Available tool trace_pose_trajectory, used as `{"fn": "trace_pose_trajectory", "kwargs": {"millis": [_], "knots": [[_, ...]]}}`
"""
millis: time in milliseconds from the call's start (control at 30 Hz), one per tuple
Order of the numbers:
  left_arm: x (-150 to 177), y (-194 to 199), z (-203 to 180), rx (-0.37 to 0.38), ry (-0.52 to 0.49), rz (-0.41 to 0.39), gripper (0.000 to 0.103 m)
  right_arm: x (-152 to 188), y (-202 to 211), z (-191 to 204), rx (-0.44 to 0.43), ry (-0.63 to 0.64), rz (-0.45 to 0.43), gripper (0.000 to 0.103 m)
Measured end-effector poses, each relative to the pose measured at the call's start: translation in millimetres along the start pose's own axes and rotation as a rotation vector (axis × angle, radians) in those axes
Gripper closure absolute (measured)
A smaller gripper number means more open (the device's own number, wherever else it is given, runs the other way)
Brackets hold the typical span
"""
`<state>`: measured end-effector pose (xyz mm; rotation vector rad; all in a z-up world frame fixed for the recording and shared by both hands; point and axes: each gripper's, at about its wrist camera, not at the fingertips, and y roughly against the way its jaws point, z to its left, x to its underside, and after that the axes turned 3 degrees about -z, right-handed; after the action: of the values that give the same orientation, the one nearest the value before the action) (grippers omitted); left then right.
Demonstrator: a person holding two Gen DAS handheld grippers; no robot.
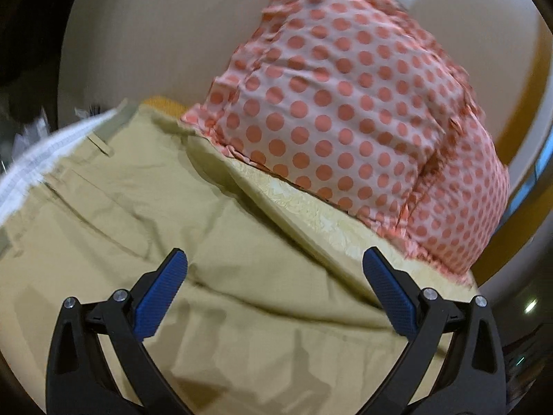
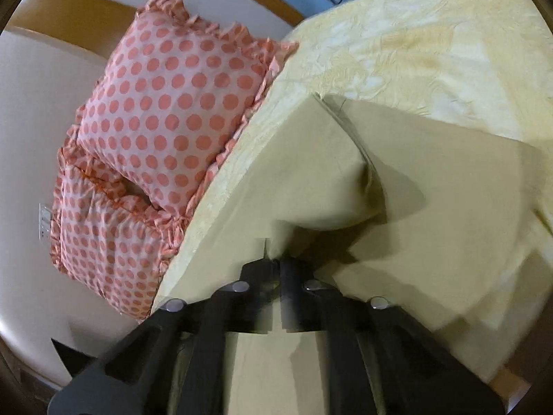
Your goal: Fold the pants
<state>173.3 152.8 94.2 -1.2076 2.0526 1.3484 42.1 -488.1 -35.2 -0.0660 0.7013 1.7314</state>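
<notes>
My right hand-held gripper (image 2: 274,263) is pinching the khaki pants (image 2: 432,186) on the bed (image 2: 414,41), while my left hand-held gripper (image 1: 274,259) is hovering wide apart beside polka-dot pillows (image 1: 345,103).

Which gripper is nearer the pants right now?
Right. The right gripper is shut on the pants, pinching a fold. The left gripper hangs open just above the pants, not touching them.
</notes>
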Motion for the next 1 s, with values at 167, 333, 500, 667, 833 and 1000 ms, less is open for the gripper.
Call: {"fn": "trace_pose_trajectory", "kwargs": {"millis": [167,333,500,667,833,1000], "knots": [[-28.3,-61.5,14.6,-0.077,0.104,0.104,0.004,-6.9,20.9,-0.8,-0.079,0.011,-0.069,0.100],[-47.1,-117.0,21.5,-0.175,0.126,0.173,0.027,-6.0,23.6,3.0,-0.077,0.017,-0.067,0.100],[-46.1,-145.9,36.6,-0.165,0.146,0.263,0.099,-9.8,26.9,7.6,-0.099,0.029,-0.078,0.100],[-34.5,-42.7,31.7,-0.072,0.071,0.115,0.099,-13.4,51.8,19.6,-0.101,0.094,-0.132,0.100],[23.4,83.8,45.6,-0.020,0.059,0.040,0.099,-8.9,76.5,6.4,-0.078,0.097,-0.165,0.100],[92.1,134.3,68.2,-0.078,0.088,0.045,0.099,2.2,95.4,-14.6,-0.013,0.106,-0.178,0.100]]}}
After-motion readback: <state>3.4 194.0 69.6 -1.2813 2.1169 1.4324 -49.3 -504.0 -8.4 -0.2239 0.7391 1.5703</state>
